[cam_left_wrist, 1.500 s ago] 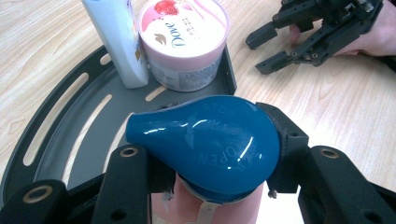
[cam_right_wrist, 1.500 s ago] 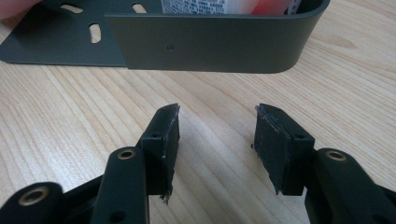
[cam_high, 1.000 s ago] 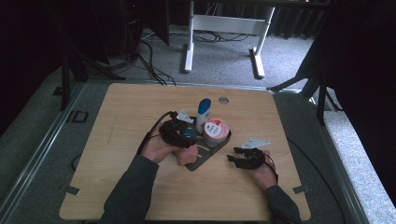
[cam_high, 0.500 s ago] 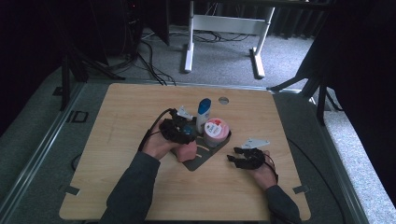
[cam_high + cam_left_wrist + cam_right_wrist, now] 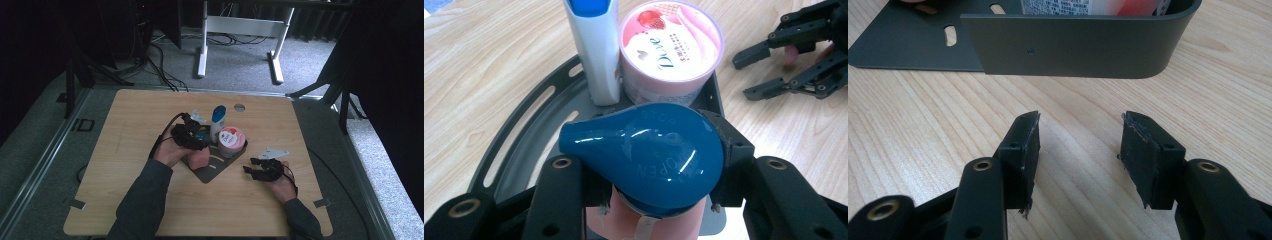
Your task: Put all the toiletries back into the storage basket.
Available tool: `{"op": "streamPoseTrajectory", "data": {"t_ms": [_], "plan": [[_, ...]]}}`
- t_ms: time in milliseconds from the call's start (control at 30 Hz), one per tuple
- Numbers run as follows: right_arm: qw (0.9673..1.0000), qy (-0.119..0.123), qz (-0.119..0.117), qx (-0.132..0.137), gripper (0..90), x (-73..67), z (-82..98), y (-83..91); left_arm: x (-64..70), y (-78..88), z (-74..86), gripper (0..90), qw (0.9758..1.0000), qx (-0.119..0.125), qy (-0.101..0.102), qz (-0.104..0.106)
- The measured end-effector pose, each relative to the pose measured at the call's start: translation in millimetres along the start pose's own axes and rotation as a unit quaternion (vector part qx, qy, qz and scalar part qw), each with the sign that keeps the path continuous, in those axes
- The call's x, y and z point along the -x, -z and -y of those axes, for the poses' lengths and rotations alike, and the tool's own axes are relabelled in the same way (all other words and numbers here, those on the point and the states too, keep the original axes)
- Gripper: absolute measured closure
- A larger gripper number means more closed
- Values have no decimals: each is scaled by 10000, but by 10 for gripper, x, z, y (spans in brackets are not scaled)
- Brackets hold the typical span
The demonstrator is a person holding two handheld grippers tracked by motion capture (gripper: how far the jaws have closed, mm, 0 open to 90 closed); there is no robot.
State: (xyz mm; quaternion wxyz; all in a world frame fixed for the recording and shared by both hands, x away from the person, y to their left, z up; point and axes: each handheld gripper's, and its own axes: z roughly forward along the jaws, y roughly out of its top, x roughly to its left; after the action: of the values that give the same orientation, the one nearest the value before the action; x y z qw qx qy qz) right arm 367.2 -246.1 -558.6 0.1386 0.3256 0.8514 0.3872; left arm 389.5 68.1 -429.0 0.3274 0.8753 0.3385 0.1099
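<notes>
My left gripper (image 5: 656, 200) is clamped on the pink bottle (image 5: 649, 227), pads on either side just under its blue cap (image 5: 644, 155). The bottle stands upright at the near corner of the dark rack (image 5: 210, 172), its long axis running straight up through the jaws, so from this gripper it lies directly below and between the pads. In the high view the left gripper (image 5: 192, 137) sits over that same corner, with the hand wrapped around it from the near side.

Just beyond the cap stand the white tube (image 5: 594, 50) and the Dove tub (image 5: 671, 45), side by side and touching or nearly so, both close to the bottle. I judge that is the relation that counts: any shift away from me meets those two at once, so the free way for the bottle is straight up along its own axis, or back toward me.

My right gripper (image 5: 1080, 155) has its jaws apart with nothing between them, only bare surface (image 5: 1083, 115). It rests low, pointing at the rack's curved wall (image 5: 1078, 47), near it but not touching. In the high view it lies to the right of the rack (image 5: 265, 170), well apart from the bottle. The left hand is plainly the nearer one, and already has the grip.
</notes>
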Motion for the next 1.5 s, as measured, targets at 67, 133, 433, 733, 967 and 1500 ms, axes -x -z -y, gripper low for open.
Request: {"op": "streamPoseTrajectory", "data": {"t_ms": [67,133,433,733,967,1500], "plan": [[10000,1,-1,-1,498,-1,0,0,-11,2,-7,531,10000,32,22,-30],[10000,-2,-3,1,497,1,0,0,-26,6,-11,531,10000,44,55,-55],[10000,-9,-9,1,497,1,0,1,-76,-27,-19,531,9997,36,165,-171],[10000,-3,-5,0,497,1,0,0,-91,-41,-63,531,9988,66,297,-392],[10000,0,-2,-4,498,0,0,0,-126,-72,-91,531,9980,82,398,-478],[10000,-2,-1,-5,497,0,0,1,-233,-151,-143,531,9959,91,662,-616]]}}
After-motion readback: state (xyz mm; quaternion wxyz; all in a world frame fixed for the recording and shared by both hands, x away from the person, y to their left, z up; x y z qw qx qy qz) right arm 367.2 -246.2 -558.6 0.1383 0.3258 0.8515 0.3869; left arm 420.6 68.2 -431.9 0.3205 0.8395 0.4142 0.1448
